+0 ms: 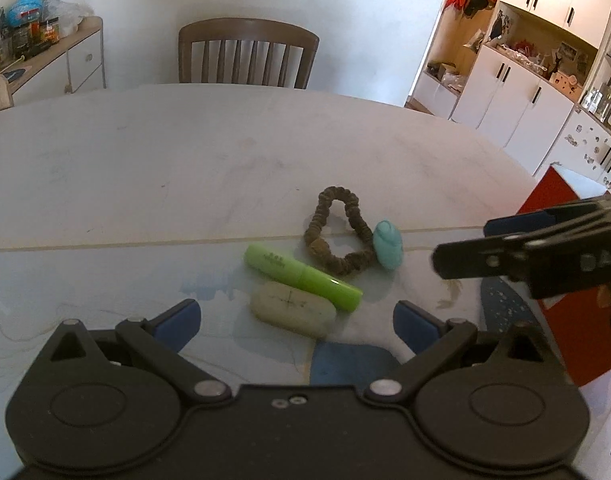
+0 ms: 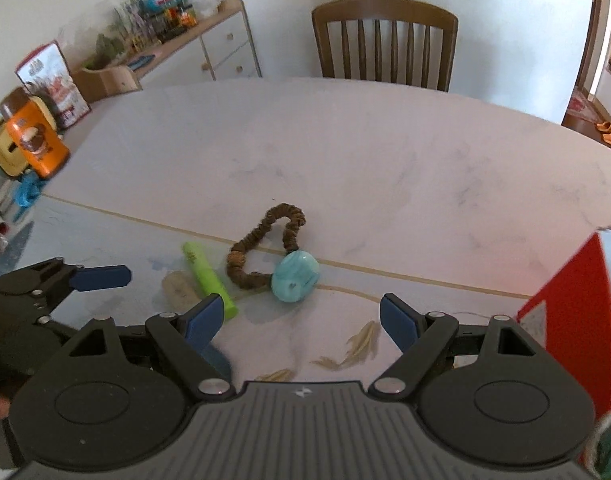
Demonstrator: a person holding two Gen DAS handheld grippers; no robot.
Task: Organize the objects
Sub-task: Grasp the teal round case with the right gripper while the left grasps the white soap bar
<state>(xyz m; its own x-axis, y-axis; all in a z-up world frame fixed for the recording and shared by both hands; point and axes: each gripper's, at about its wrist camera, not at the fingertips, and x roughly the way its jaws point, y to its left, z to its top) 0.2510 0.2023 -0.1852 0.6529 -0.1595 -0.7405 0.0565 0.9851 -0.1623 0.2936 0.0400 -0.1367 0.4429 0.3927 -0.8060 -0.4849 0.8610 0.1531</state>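
Note:
On the pale table lie a brown scrunchie (image 1: 338, 231) (image 2: 265, 246), a turquoise stone-like piece (image 1: 387, 244) (image 2: 295, 276), a green tube (image 1: 303, 276) (image 2: 209, 280) and a beige eraser-like block (image 1: 293, 311) (image 2: 180, 290), all close together. My left gripper (image 1: 297, 326) is open just in front of the beige block, nothing between its blue pads. My right gripper (image 2: 301, 320) is open too, a little short of the turquoise piece. Each gripper shows in the other view: the right gripper (image 1: 461, 248) on the right, the left gripper (image 2: 105, 278) on the left.
A red box (image 1: 577, 320) (image 2: 573, 320) stands at the table's right edge. A wooden chair (image 1: 247, 54) (image 2: 385, 40) sits behind the far edge. An orange jar (image 2: 35, 144) and a printed carton (image 2: 51, 80) stand at the table's left end. A cluttered sideboard (image 2: 209, 40) lines the wall.

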